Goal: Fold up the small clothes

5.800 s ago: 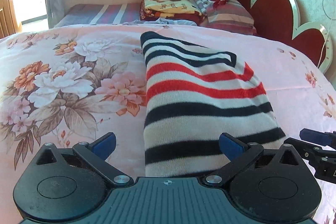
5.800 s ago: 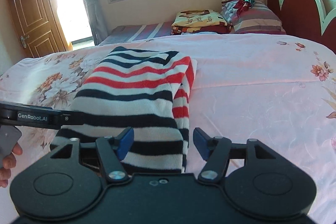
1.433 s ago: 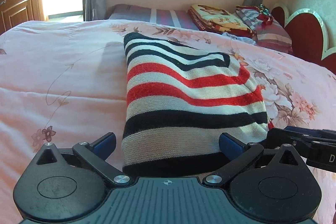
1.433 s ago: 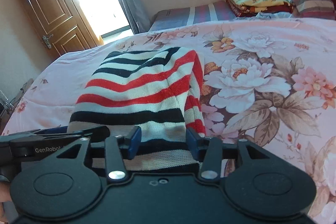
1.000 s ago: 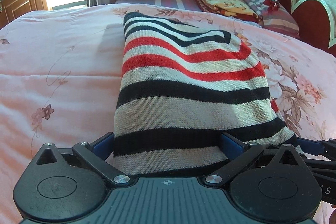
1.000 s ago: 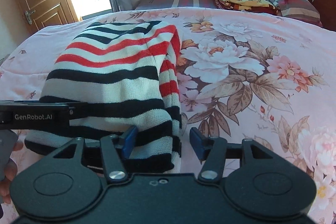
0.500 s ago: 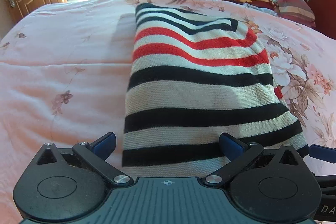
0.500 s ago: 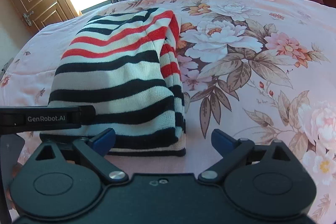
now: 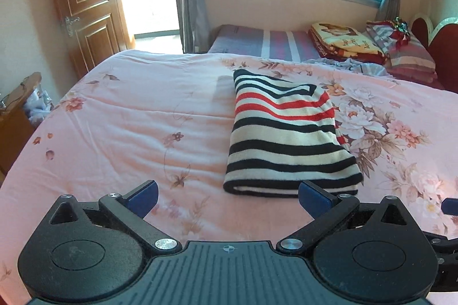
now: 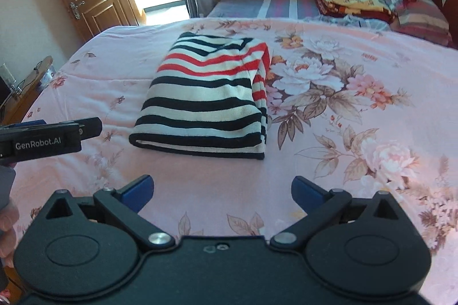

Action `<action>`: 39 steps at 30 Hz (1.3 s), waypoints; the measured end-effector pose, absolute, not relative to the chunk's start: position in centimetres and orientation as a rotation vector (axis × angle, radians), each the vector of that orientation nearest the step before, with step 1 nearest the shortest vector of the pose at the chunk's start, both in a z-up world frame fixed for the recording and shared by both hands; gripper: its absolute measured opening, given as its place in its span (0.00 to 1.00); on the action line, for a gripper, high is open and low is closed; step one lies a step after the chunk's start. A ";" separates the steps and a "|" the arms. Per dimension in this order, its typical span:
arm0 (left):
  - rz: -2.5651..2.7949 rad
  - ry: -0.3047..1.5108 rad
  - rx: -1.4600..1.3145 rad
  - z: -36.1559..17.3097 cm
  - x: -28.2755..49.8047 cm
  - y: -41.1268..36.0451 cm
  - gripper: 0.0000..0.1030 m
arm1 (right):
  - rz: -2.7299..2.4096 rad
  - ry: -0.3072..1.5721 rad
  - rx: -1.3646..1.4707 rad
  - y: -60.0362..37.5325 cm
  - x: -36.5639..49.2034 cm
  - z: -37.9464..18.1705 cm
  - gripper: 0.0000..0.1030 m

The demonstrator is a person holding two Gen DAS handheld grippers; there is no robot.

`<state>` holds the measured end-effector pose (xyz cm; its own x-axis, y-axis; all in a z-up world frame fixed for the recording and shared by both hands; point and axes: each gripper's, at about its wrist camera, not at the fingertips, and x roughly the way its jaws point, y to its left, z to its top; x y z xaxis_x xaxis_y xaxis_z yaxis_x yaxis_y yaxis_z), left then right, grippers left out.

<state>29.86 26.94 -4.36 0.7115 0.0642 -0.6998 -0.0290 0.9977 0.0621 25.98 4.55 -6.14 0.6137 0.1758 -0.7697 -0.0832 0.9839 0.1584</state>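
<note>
A folded knit sweater (image 9: pixel 286 133) with black, cream and red stripes lies flat on the pink floral bed cover (image 9: pixel 128 133). It also shows in the right wrist view (image 10: pixel 209 96). My left gripper (image 9: pixel 227 197) is open and empty, held just short of the sweater's near edge. My right gripper (image 10: pixel 221 192) is open and empty, a little back from the sweater's near edge. The left gripper's side also shows at the left of the right wrist view (image 10: pixel 51 139).
Folded blankets (image 9: pixel 343 43) and striped pillows (image 9: pixel 406 53) lie at the far end by a red headboard (image 9: pixel 440 47). A wooden door (image 9: pixel 86 4) stands at the far left. A wooden piece of furniture (image 9: pixel 17 116) stands by the bed's left edge.
Both grippers have let go of the sweater's near edge and pulled back and up. The right gripper's jaws opened wide. The sweater now lies flat and apart from both.
</note>
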 end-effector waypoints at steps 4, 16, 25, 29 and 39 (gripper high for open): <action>0.059 0.750 0.042 -2.3 23.7 26.1 1.00 | 0.124 0.779 0.033 4.3 19.6 -2.7 0.99; 0.018 0.640 0.045 3.9 7.9 24.2 1.00 | -0.007 0.470 0.017 2.8 4.0 4.6 0.99; 0.052 0.624 0.012 5.6 3.8 25.7 1.00 | -0.002 0.470 0.049 2.6 1.1 4.9 0.99; 0.055 0.614 0.003 5.7 3.3 25.5 1.00 | 0.001 0.465 0.044 2.7 0.3 5.1 0.99; 0.053 0.600 0.018 5.9 3.0 24.7 1.00 | 0.001 0.449 0.048 2.6 -0.6 5.4 0.99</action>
